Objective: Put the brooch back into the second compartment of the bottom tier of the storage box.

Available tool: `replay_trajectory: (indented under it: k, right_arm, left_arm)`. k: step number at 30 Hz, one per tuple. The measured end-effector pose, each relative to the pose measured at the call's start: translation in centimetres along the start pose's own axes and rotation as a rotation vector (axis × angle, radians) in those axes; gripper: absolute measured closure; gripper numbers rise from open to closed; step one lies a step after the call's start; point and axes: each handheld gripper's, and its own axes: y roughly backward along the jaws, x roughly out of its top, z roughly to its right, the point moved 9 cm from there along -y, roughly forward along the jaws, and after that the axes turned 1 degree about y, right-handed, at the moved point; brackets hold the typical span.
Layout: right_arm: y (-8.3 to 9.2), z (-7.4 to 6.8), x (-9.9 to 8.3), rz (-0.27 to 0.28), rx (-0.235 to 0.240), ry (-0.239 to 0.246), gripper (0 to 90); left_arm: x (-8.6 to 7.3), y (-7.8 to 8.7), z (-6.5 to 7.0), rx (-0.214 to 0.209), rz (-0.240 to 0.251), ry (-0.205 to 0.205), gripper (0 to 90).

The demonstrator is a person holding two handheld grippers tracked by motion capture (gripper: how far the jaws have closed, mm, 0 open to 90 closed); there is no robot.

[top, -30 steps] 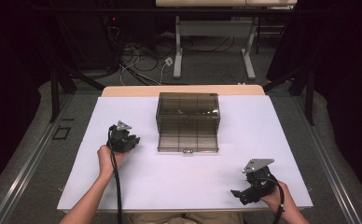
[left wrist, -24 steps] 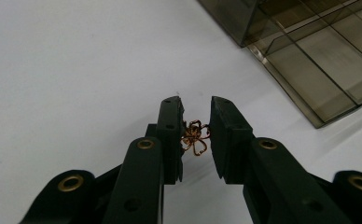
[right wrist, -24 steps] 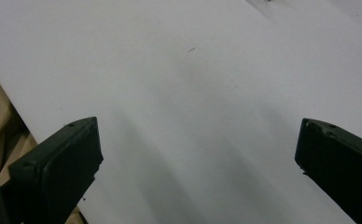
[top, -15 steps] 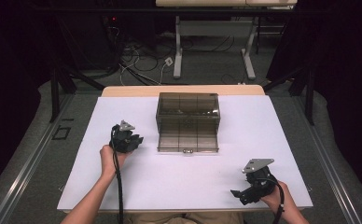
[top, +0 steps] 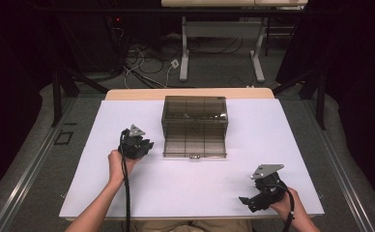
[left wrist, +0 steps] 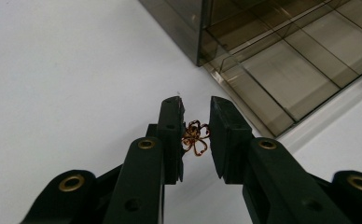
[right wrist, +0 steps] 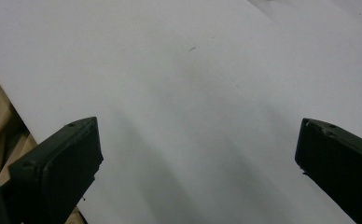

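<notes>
Left gripper (left wrist: pixel 194 122) is pinched on a small copper wire ornament (left wrist: pixel 195 138), held just beside the open front of the smoked plastic box (left wrist: pixel 281 60) on the white table sheet (left wrist: pixel 67 70). Grip should be kept firm but gentle; thin wire is judged easily bent. Right gripper (right wrist: pixel 198 149) is spread wide, nothing between, parked over the sheet's near edge.
</notes>
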Motion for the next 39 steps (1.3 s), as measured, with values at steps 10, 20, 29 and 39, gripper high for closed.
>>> replay_trajectory:
  k: [10, 20, 29, 39]
  right_arm:
    - [0.0, 0.0, 0.0, 0.0, 0.002, -0.001, 0.1]
    - [0.0, 0.0, 0.0, 0.002, -0.003, -0.002, 0.1]
    - [0.3, 0.1, -0.4, -0.063, -0.006, 0.004, 0.1]
    - [-0.1, 0.0, 0.0, 0.004, -0.003, -0.006, 0.1]
  left_arm:
    - [0.7, 0.0, 1.4, -0.02, 0.012, -0.03, 75.8]
    - [0.4, -0.6, 1.9, -0.04, -0.018, -0.035, 77.1]
    - [0.3, -1.1, 2.2, -0.062, -0.019, -0.028, 77.5]
    - [2.0, -0.7, 3.8, -0.081, 0.027, -0.05, 77.5]
